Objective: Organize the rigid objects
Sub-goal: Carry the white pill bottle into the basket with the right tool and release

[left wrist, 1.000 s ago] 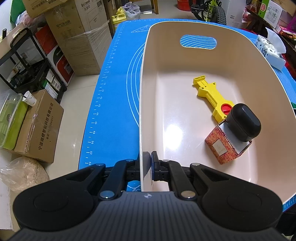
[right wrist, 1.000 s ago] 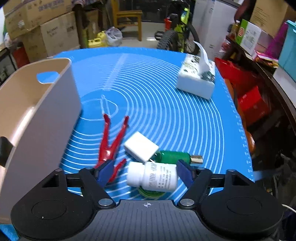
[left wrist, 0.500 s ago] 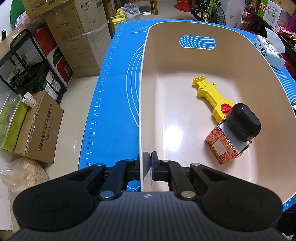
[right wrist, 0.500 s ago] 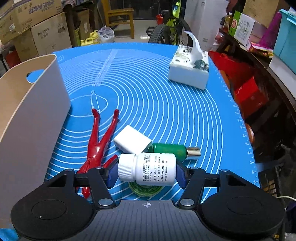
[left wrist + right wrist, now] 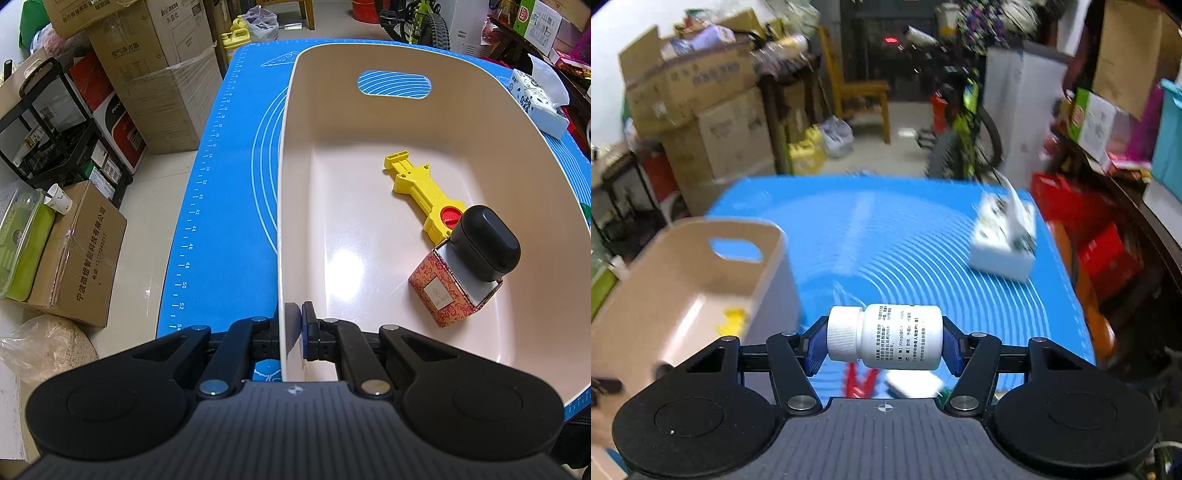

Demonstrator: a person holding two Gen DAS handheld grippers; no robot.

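Observation:
My left gripper (image 5: 293, 332) is shut on the near wall of the beige bin (image 5: 284, 221), which also shows in the right wrist view (image 5: 665, 288). Inside lie a yellow tool (image 5: 421, 192), a black case (image 5: 484, 243) and a red patterned box (image 5: 443, 295). My right gripper (image 5: 884, 341) is shut on a white pill bottle (image 5: 886, 336), held sideways above the blue mat (image 5: 905, 240), right of the bin. Below it, red pliers (image 5: 860, 382) and a white block (image 5: 912, 382) lie on the mat.
A tissue pack (image 5: 1004, 240) sits at the mat's far right, also seen in the left wrist view (image 5: 535, 99). Cardboard boxes (image 5: 155, 74), a black rack (image 5: 55, 122) and a bicycle (image 5: 960, 129) stand around the table.
My right gripper closed on the pill bottle and lifted it up off the mat, with the view blurred by motion. My left gripper has stayed clamped on the bin wall.

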